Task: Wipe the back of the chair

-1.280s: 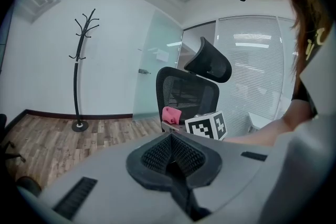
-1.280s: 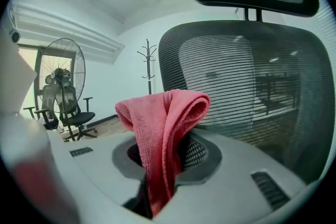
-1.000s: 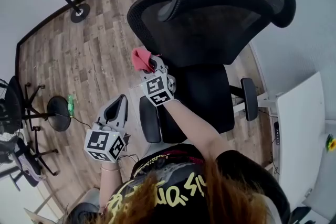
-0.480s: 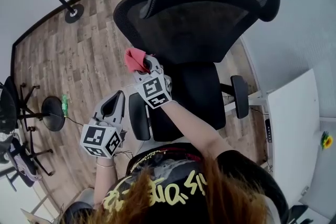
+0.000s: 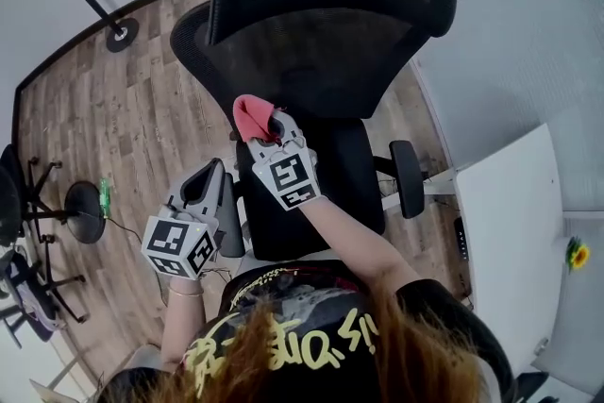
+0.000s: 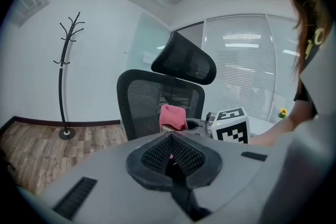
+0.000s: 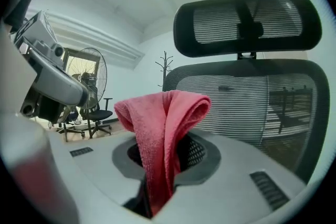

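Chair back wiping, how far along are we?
Done: the right tongs are shut on the cloth. In hand: the cloth is held up near the chair back, contact not evident. Left: the wiping itself; the left tongs are shut, empty, hanging aside.

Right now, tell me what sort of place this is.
Most likely an office: a black mesh office chair with a headrest, a white desk beside it, a coat stand by the wall and blinds over the windows.
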Motion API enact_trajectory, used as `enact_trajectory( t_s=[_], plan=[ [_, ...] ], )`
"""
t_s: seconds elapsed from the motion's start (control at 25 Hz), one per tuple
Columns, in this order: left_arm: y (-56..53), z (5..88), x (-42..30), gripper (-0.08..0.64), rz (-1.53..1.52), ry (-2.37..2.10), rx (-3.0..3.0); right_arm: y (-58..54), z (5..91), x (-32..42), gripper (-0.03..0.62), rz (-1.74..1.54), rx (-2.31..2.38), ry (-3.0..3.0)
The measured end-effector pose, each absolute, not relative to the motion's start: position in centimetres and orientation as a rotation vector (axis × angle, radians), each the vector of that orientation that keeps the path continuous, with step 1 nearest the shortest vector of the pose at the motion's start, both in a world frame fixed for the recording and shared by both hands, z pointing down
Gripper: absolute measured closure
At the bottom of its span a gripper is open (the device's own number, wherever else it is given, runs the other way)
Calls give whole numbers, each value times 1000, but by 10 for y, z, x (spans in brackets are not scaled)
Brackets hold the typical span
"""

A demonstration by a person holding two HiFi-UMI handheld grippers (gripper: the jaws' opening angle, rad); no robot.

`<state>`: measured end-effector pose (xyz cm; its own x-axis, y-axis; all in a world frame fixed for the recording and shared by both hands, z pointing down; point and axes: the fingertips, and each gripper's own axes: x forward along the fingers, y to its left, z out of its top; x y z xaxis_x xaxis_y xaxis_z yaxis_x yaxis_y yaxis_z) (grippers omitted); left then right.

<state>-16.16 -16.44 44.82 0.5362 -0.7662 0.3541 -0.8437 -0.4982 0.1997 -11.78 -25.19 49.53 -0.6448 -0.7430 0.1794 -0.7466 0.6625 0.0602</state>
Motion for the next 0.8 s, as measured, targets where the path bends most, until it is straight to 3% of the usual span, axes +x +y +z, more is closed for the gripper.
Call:
enact_trajectory(
  t_s=[0.8],
  plan=[
    [-168, 422, -59, 566, 247, -1366, 2484, -213, 430, 16, 518, -72, 1261, -2803]
  ],
)
